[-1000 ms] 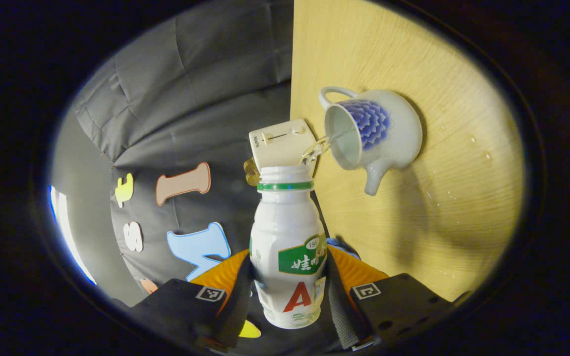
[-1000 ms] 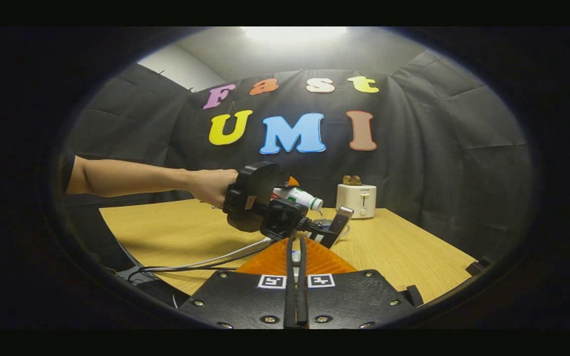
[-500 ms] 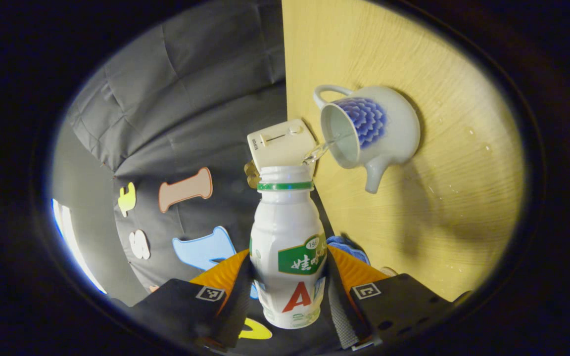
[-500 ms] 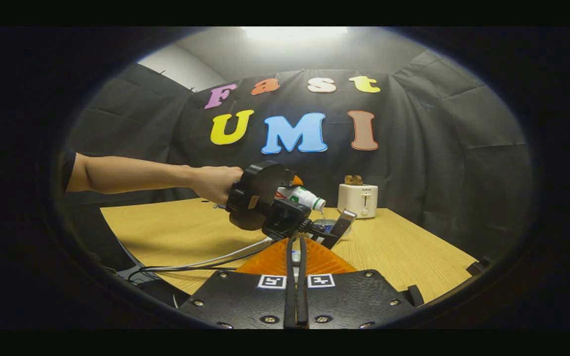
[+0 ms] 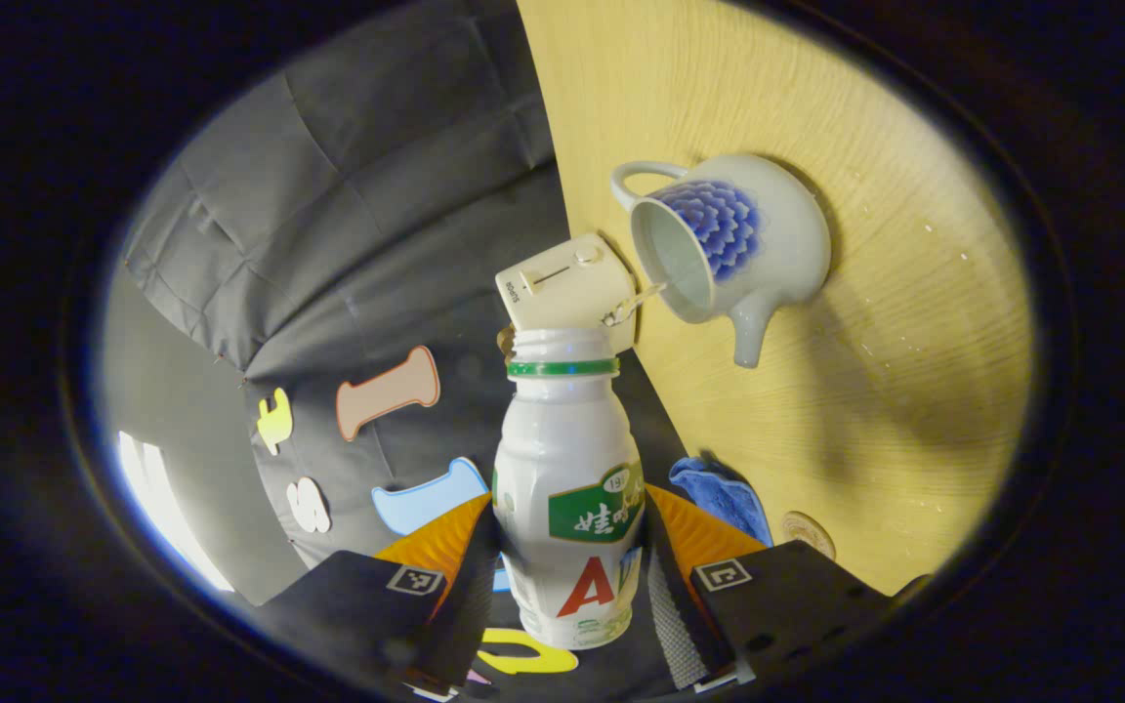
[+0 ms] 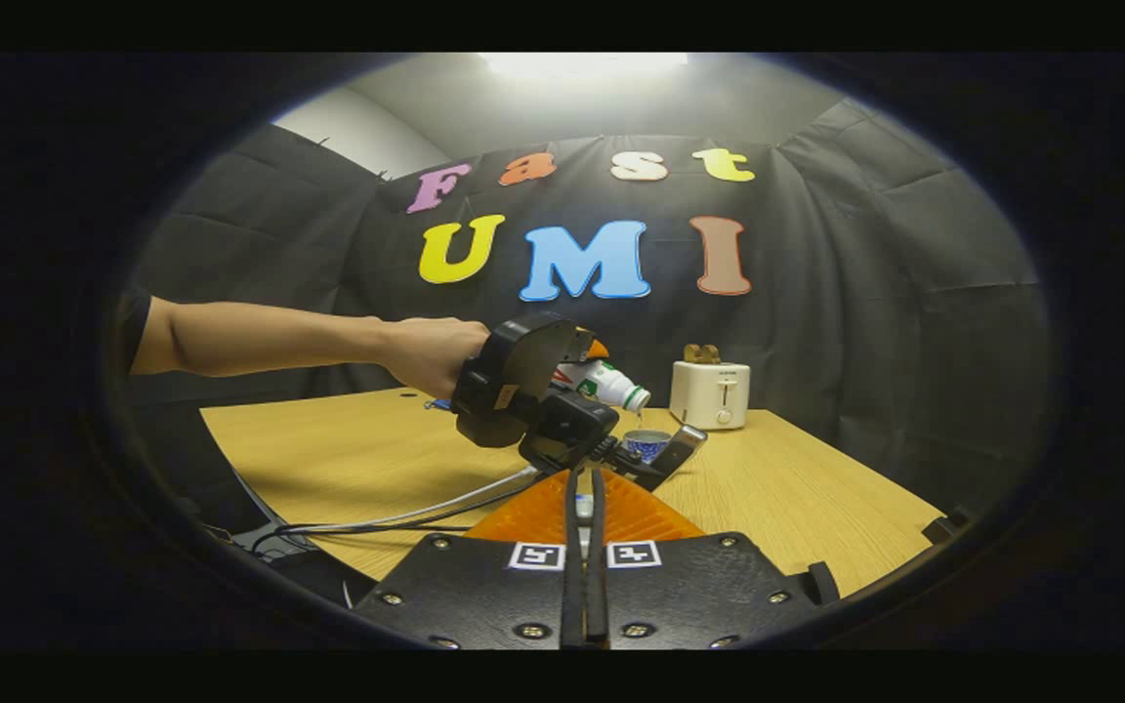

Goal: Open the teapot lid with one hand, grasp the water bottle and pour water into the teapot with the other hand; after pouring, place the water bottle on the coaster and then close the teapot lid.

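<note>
A white water bottle (image 5: 567,488) with a green neck ring and no cap lies tilted, and my left gripper (image 5: 567,513) is shut on its body. A thin stream of water (image 5: 636,301) runs from its mouth into the lidless white teapot with a blue flower (image 5: 748,244) on the wooden table (image 5: 865,391). The right gripper view shows the same tilted bottle (image 6: 613,385) over the teapot (image 6: 648,444), held out by a hand (image 6: 426,351). My right gripper (image 6: 582,493) sits low and nearer, shut, with a sliver of the pale teapot lid (image 6: 582,506) pinched between its fingers.
A cream toaster (image 6: 709,393) stands at the table's back edge behind the teapot. A blue cloth (image 5: 724,493) and a round brown coaster (image 5: 807,532) lie on the table near the left gripper. Water droplets dot the wood by the teapot. A cable (image 6: 406,517) trails across the table.
The left gripper has lifted and shifted slightly right with the bottle, and the stream has thinned. The blue cloth and the coaster have come into the left gripper view. The right gripper has stayed still.
</note>
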{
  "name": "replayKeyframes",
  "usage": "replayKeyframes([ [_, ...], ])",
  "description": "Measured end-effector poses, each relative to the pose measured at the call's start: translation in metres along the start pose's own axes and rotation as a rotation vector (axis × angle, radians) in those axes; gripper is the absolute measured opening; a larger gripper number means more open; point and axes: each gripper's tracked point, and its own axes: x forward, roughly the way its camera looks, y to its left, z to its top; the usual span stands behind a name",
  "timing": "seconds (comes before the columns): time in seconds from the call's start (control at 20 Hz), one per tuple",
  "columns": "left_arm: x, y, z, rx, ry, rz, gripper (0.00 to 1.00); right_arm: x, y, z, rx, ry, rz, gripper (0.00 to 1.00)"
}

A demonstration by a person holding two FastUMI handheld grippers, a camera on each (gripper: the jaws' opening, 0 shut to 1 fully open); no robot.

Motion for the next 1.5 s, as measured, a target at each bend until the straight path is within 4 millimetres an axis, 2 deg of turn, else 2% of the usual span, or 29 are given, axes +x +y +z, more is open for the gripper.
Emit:
replayKeyframes([
  [0.1, 0.000, 0.003, 0.001, 0.007, -0.003, 0.009, 0.78, 0.000, 0.000, -0.001, 0.003, 0.003, 0.002, 0.01],
  [0.15, 0.001, 0.003, 0.001, 0.013, -0.004, 0.014, 0.73, 0.000, 0.001, 0.000, 0.001, 0.003, 0.003, 0.01],
  [0.2, 0.000, 0.003, 0.001, 0.019, -0.003, 0.015, 0.78, -0.001, 0.001, 0.001, -0.001, 0.001, 0.002, 0.01],
  [0.3, -0.001, 0.004, 0.001, 0.033, -0.006, 0.015, 0.78, -0.001, 0.000, 0.001, 0.000, 0.000, 0.001, 0.01],
  [0.35, -0.001, 0.006, 0.002, 0.041, -0.009, 0.019, 0.83, 0.000, 0.000, 0.000, -0.001, 0.002, 0.001, 0.01],
  [0.4, -0.001, 0.006, 0.002, 0.045, -0.010, 0.022, 0.78, -0.001, 0.000, 0.000, 0.000, 0.002, 0.001, 0.01],
  [0.55, 0.001, 0.005, 0.006, 0.044, -0.019, 0.018, 0.78, 0.000, 0.001, -0.002, 0.001, 0.008, 0.004, 0.01],
  [0.6, 0.000, 0.005, 0.007, 0.047, -0.022, 0.015, 0.83, 0.000, 0.001, -0.002, 0.001, 0.009, 0.005, 0.01],
  [0.65, -0.001, 0.005, 0.010, 0.047, -0.026, 0.013, 0.74, 0.000, 0.001, -0.002, 0.001, 0.009, 0.005, 0.01],
  [0.75, -0.001, 0.002, 0.012, 0.034, -0.036, 0.001, 0.78, -0.001, 0.001, -0.002, 0.002, 0.010, 0.006, 0.01],
  [0.95, 0.003, -0.003, 0.014, 0.027, -0.043, -0.009, 0.78, -0.002, 0.003, 0.000, 0.002, 0.006, 0.008, 0.01],
  [1.0, 0.004, -0.004, 0.013, 0.017, -0.047, -0.011, 0.72, -0.002, 0.003, 0.002, 0.001, 0.001, 0.008, 0.01],
  [1.05, 0.004, -0.006, 0.013, 0.005, -0.048, -0.019, 0.83, -0.003, 0.003, 0.003, 0.001, -0.004, 0.009, 0.01],
  [1.5, 0.009, -0.031, 0.019, -0.214, -0.110, -0.098, 0.83, -0.004, 0.006, 0.007, 0.007, -0.019, 0.019, 0.01],
])
